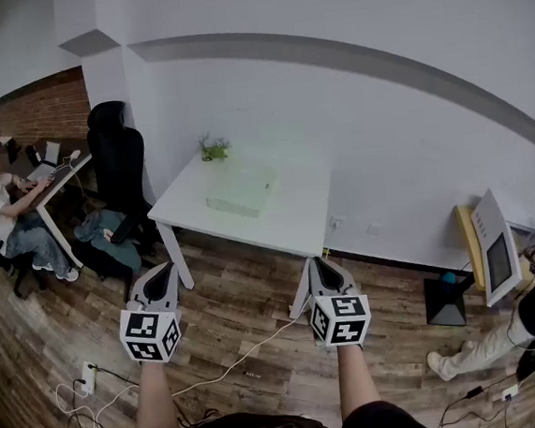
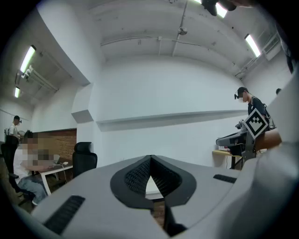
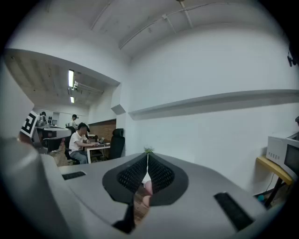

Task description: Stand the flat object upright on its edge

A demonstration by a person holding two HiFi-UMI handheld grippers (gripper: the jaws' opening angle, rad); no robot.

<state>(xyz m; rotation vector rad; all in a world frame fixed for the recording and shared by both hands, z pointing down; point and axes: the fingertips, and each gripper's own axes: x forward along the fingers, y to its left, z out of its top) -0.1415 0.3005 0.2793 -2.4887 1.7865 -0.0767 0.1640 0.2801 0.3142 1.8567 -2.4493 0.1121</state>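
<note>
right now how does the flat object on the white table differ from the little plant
The flat object lies low and broad near the table's middle; the plant stands upright at the far left corner by the wall. The flat object is pale, the plant green and much smaller. Both rest on the white table.

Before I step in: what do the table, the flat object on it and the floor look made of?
The table: white, smooth, matt, likely laminate or painted board; no grain shows.
The flat object: pale greenish white, matt; card, foam or plastic, too far off to tell.
The floor: brown planks with visible grain, wood or wood-look laminate, with a faint sheen.
</note>
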